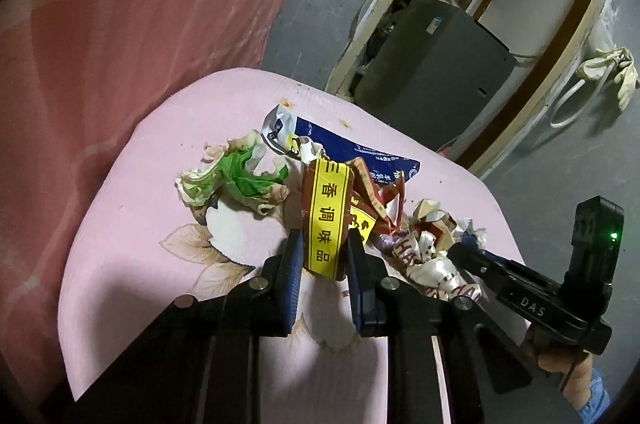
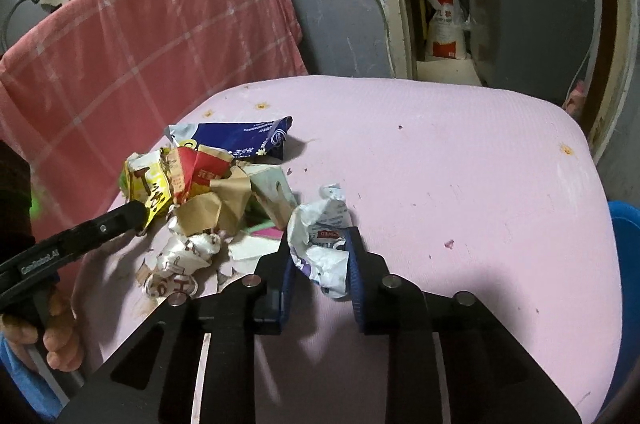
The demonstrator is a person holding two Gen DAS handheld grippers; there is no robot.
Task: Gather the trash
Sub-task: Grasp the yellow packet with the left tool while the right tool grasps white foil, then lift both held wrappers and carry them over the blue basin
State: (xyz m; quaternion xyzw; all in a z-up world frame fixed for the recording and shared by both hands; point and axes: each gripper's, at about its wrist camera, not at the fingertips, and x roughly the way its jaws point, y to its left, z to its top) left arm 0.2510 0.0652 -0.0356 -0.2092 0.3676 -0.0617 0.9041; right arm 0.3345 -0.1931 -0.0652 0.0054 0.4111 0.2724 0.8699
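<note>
Right now my left gripper [image 1: 324,248] clamps the yellow-striped seasoning packet [image 1: 326,220] at the trash pile [image 2: 208,192] on the pink table [image 2: 460,164], while my right gripper [image 2: 320,256] pinches a crumpled white wrapper [image 2: 322,240] beside it.

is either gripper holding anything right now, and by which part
Both are. The left gripper clamps the yellow-striped seasoning packet at its lower end; the right gripper pinches the crumpled white wrapper across its middle.
</note>
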